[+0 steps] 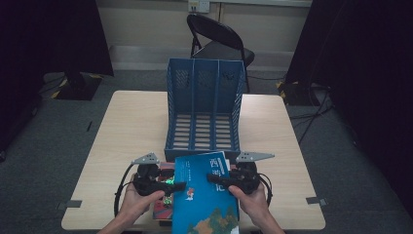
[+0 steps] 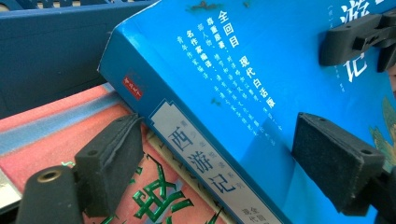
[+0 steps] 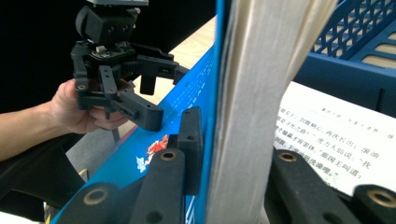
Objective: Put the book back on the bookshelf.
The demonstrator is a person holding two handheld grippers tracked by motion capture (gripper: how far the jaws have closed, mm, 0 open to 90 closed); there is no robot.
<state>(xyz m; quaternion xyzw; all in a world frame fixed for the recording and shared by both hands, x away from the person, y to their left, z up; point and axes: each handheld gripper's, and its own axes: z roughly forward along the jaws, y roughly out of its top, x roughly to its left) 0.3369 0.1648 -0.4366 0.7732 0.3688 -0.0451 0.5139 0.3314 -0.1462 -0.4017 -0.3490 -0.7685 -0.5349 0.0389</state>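
We are working at a wooden table [image 1: 131, 126] with a blue three-slot file rack [image 1: 204, 105] standing at its middle and a black folding chair [image 1: 219, 39] beyond the far edge. At the near edge, just in front of the rack, we are lifting a thick blue book [image 1: 204, 195] off a red book [image 2: 56, 135] lying flat beneath it. The right gripper [image 1: 219, 179] is clamping its jaws across the blue book's page edge, one pad on the cover and one on the far side of the page block. The left gripper [image 1: 168, 186] is standing with its jaws wide apart around the spine edge, pads [image 2: 112, 158] not pressing. We judge the book heavy and fairly stiff, its glossy cover likely slippery and its page block apt to fan, so gripping deep across the full thickness seems best. The spine is reading 西游记; the cover is carrying 全回目 and 现代白话版.
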